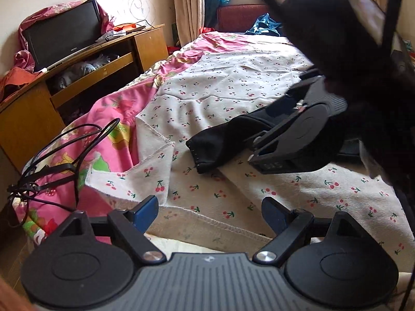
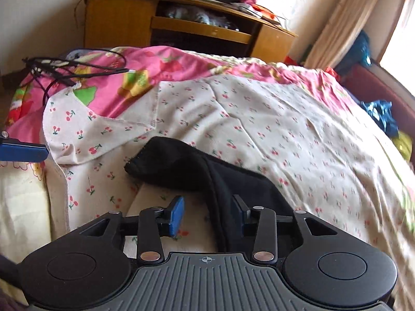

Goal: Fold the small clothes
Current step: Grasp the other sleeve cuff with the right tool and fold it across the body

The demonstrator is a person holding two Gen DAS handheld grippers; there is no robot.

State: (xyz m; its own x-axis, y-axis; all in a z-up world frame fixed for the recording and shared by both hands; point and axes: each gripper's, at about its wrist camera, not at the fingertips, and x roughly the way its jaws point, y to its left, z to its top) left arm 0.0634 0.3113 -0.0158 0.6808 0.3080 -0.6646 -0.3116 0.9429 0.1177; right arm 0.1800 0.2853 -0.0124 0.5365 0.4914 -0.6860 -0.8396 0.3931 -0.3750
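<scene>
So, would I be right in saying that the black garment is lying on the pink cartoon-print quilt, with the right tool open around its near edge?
Not quite: the black garment lies on the white cherry-print sheet, not on the pink quilt beyond it, as the right wrist view shows. The right tool is indeed open around its near edge.

Colours / patterns on the bed
Black garment point(image 2: 181, 165) on cream sheet point(image 2: 285, 129) with red cherry print; pink cartoon-print quilt point(image 2: 160, 62) beyond; blue gripper pads point(image 2: 177, 215), black bodies; yellow-brown wooden desk point(image 1: 31, 119).

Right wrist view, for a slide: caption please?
Open right gripper straddles a black garment on the cherry-print cloth.
</scene>
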